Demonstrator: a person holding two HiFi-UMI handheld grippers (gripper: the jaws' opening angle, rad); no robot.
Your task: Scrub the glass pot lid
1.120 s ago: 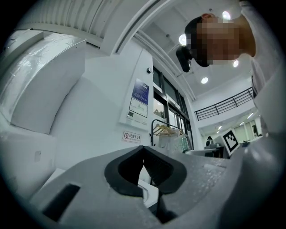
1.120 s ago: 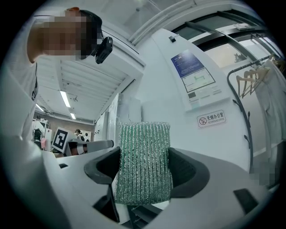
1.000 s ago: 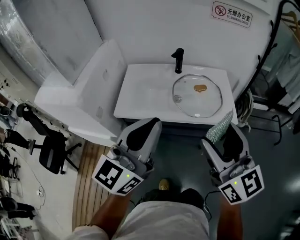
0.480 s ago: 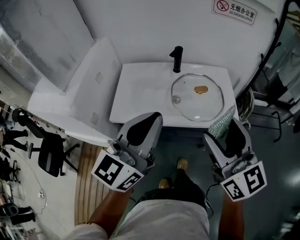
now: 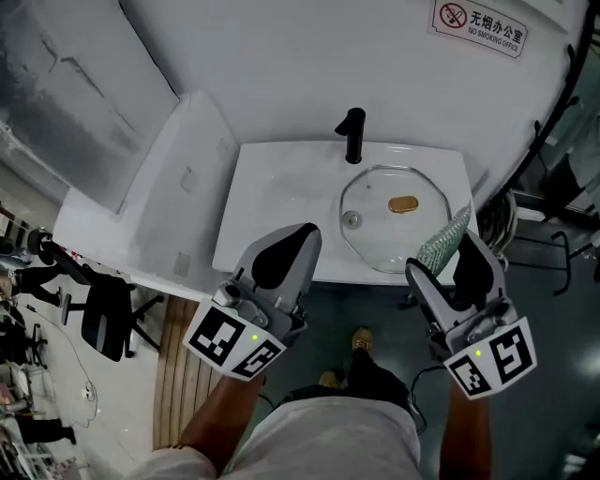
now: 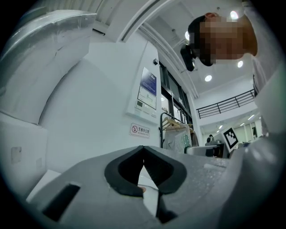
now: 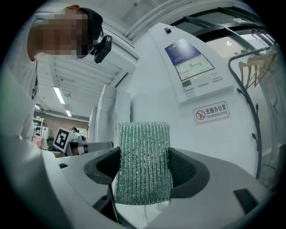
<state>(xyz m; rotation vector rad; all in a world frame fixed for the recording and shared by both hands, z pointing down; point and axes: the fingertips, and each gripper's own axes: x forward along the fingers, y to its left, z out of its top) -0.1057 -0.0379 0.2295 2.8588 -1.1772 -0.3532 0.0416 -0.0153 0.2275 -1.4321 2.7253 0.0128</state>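
Observation:
The glass pot lid (image 5: 394,225) lies in the white sink (image 5: 272,202), with its knob (image 5: 352,219) on the left and a brown stain (image 5: 403,203) near its middle. A black faucet (image 5: 352,134) stands behind it. My left gripper (image 5: 302,239) is shut and empty at the sink's front edge; its tips meet in the left gripper view (image 6: 143,148). My right gripper (image 5: 464,248) is shut on a green scrub sponge (image 5: 442,242), held just off the lid's right front. In the right gripper view the sponge (image 7: 143,163) stands upright between the jaws (image 7: 143,156).
A white slanted panel (image 5: 169,187) adjoins the sink's left side. An office chair (image 5: 103,314) and wooden slats (image 5: 173,366) are on the floor at the left. A black coat rack (image 5: 553,122) stands at the right. A no-smoking sign (image 5: 483,28) hangs on the wall.
Both grippers have moved forward toward the sink, which now sits closer under them. The sponge stays clamped in the right gripper. The lid has not moved.

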